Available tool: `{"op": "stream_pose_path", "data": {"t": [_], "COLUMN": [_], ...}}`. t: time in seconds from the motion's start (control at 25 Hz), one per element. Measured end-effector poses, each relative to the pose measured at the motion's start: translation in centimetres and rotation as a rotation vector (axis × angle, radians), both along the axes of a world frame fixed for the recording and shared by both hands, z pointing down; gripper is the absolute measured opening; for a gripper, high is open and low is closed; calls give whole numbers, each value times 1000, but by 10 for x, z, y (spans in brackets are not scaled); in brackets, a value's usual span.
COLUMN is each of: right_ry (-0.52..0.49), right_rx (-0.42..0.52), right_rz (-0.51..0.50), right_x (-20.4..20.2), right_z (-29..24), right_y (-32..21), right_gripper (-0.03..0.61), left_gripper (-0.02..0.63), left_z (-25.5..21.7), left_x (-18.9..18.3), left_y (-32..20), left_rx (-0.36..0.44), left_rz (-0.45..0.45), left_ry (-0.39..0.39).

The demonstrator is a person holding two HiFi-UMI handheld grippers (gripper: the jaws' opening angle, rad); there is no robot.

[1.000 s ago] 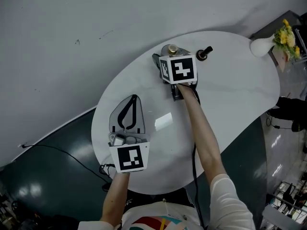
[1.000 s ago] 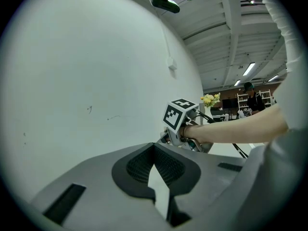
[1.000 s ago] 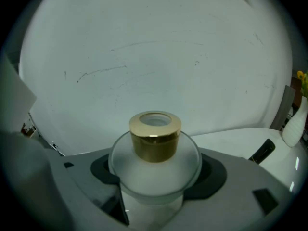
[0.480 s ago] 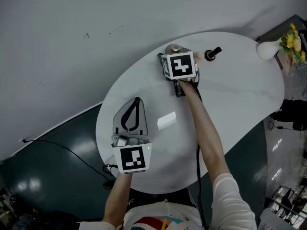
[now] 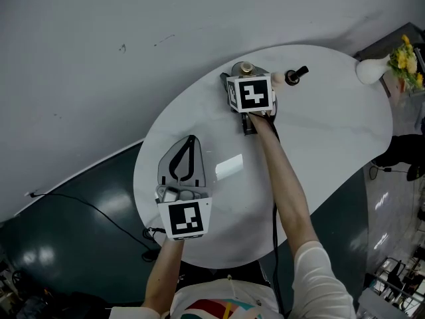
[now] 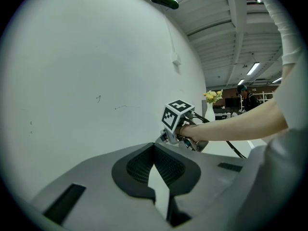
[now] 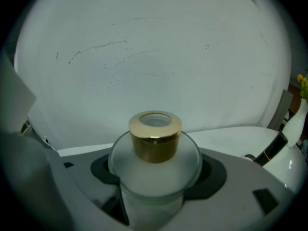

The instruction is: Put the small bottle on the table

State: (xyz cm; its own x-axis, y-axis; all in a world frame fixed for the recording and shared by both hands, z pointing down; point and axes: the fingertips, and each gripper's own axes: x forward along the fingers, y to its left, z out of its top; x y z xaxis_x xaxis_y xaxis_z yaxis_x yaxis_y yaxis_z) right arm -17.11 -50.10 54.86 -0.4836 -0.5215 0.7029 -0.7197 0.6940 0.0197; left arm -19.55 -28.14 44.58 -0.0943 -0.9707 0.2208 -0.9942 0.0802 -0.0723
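The small bottle [image 7: 153, 170] is frosted glass with a gold neck [image 5: 246, 67]. It stands upright between the jaws of my right gripper [image 5: 243, 76], which is shut on it near the far edge of the white oval table [image 5: 332, 131]. Whether its base touches the tabletop is hidden. My left gripper [image 5: 190, 141] rests low over the table's near left part, shut with nothing between its dark pads [image 6: 139, 165]. In the left gripper view the right gripper's marker cube [image 6: 176, 114] and a forearm show ahead.
A small black-capped pump piece [image 5: 293, 76] lies just right of the right gripper. A white vase with yellow flowers [image 5: 372, 68] stands at the table's far right end. The table's far edge lies close beyond the bottle, with grey floor [image 5: 99, 58] past it.
The right gripper with the bottle has crept slightly toward the table's far edge. The left gripper has stayed where it was.
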Motion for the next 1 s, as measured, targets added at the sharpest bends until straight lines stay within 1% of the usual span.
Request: {"op": "stream_pose_path", "data": {"t": [0.2,0.4,0.68,0.84,1.0], "right_ry": [-12,-37,-60,-48,-48], "right_rx": [25,41,53,51,49], "right_rz": [-3,5,4,-6,-8], "right_x": [-2,1,1,3,3], "right_z": [-1,0,-1,2,3], "right_y": [0,2,3,6,6], "right_gripper": [339,339,337,337,337], "left_gripper": [8,8,8,8,8], "left_z": [7,6,10,11,8], "left_x": [0,0,3,5,6], "left_y": [1,0,0,2,3], "left_rx": [-29,-17,-29,-42,-28], "left_rz": [8,6,17,17,15], "left_ry": [-7,7,-10,-9,-20]}}
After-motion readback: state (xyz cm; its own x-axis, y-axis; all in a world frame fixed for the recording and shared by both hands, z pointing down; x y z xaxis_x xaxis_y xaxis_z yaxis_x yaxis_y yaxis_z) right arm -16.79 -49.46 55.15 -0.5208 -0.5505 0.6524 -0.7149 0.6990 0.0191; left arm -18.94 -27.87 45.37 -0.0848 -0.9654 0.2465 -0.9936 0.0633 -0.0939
